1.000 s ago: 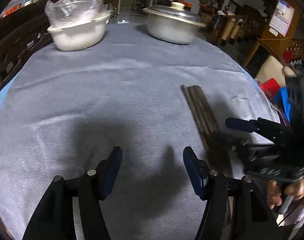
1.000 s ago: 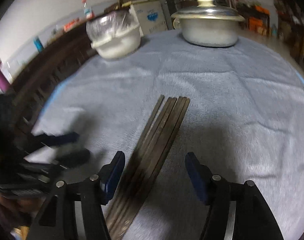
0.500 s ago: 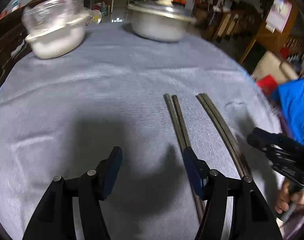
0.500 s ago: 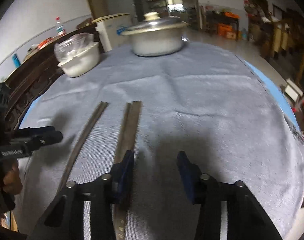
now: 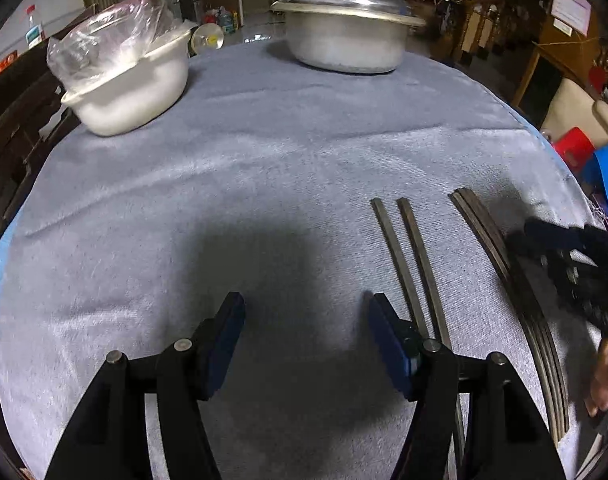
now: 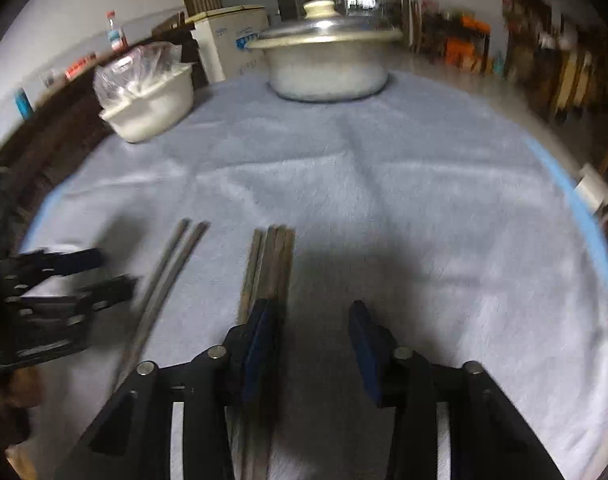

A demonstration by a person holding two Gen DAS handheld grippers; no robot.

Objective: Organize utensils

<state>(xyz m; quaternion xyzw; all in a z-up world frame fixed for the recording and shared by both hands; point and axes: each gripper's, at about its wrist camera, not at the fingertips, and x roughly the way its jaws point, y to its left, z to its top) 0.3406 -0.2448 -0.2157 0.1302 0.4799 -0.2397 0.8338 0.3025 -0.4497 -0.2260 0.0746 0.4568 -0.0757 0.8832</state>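
Dark chopsticks lie in two groups on the grey tablecloth (image 5: 263, 168). A pair (image 5: 408, 260) (image 6: 171, 268) runs past the right finger of my left gripper (image 5: 306, 320), which is open over bare cloth. A thicker bundle (image 5: 504, 272) (image 6: 269, 264) lies further right and passes under the left finger of my right gripper (image 6: 310, 324). Its jaws are closing, and only cloth shows between them. Each gripper shows in the other's view: the right gripper (image 5: 564, 252) and the left gripper (image 6: 63, 280).
A white bowl (image 5: 131, 88) (image 6: 151, 108) under a plastic bag stands at the back left. A lidded metal pot (image 5: 344, 36) (image 6: 328, 64) stands at the back centre. The round table's edge curves close on the right, with chairs and clutter beyond.
The single bundle of chopsticks has split into a pair and a thicker bundle, now apart. My right gripper has shifted right and its jaws have narrowed. The left gripper has shifted slightly.
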